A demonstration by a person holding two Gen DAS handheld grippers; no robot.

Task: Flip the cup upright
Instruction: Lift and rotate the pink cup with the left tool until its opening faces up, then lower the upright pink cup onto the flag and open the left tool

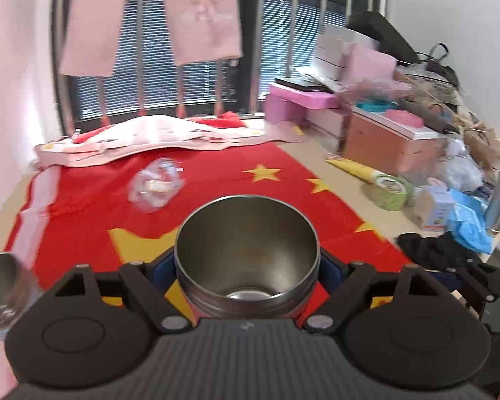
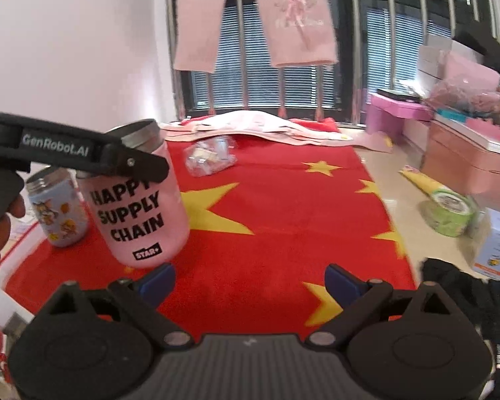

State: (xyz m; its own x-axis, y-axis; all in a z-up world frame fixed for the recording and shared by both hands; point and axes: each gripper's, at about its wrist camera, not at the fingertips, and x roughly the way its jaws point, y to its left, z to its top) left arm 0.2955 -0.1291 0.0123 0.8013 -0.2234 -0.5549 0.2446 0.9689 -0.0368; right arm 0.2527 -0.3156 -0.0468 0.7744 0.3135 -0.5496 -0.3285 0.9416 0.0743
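Note:
My left gripper (image 1: pixel 247 266) is shut on a pink steel-lined cup (image 1: pixel 246 256), whose open mouth faces the camera. In the right wrist view the same cup (image 2: pixel 143 206), printed "HAPPY SUPPLY CHAIN", is held nearly upright, slightly tilted, with its base just above or on the red flag cloth (image 2: pixel 283 220); the left gripper's fingers (image 2: pixel 140 163) clamp it near the rim. My right gripper (image 2: pixel 250 280) is open and empty, low over the cloth, to the right of the cup.
A light-blue cartoon cup (image 2: pixel 58 210) stands upright left of the pink cup; it also shows blurred in the left wrist view (image 1: pixel 1 286). A clear plastic bag (image 2: pixel 210 156) lies mid-cloth. Folded pink cloth (image 2: pixel 250 126) lies behind. Boxes, tape roll (image 2: pixel 450 210) and clutter line the right.

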